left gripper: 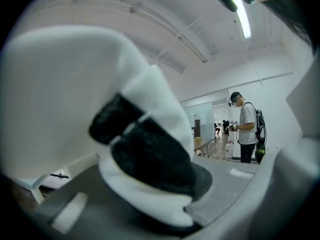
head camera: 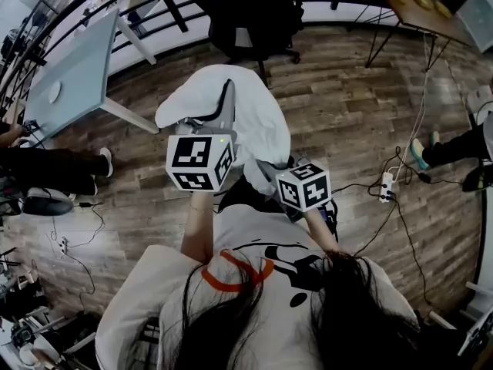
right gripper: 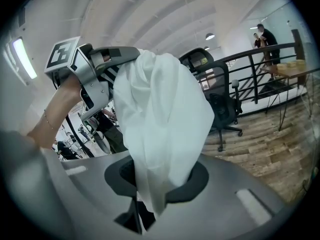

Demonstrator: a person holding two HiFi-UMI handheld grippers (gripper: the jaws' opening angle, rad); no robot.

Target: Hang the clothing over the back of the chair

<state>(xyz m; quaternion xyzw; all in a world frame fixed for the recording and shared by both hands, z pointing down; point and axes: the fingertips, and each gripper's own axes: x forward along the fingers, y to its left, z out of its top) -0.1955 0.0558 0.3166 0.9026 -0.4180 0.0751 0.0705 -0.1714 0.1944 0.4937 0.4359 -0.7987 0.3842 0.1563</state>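
White garment (head camera: 258, 126) held aloft between 2 grippers, ahead of the person and above the wood floor (head camera: 347, 114). The left gripper (left gripper: 132, 131) is clenched on a thick fold of the cloth, which bulges white around both dark pads; the right gripper (right gripper: 150, 184) is clamped on a bunched edge, from which the cloth rises and spreads towards the left gripper. The garment is thus stretched between the 2 grips, with loose cloth sagging around them. A black chair (head camera: 246, 10) is seen farther ahead, well apart from the garment; no part of the cloth is yet laid over its back. The fabric is judged light, thin and entirely limp: no shape is kept, and folds collapse wherever support is lacking. Slippage from the pads is judged unlikely while thick folds are pinched, yet a single layer could be pulled free. Hold is best taken at 2 points well apart along 1 edge, so that the cloth can be spread and draped.
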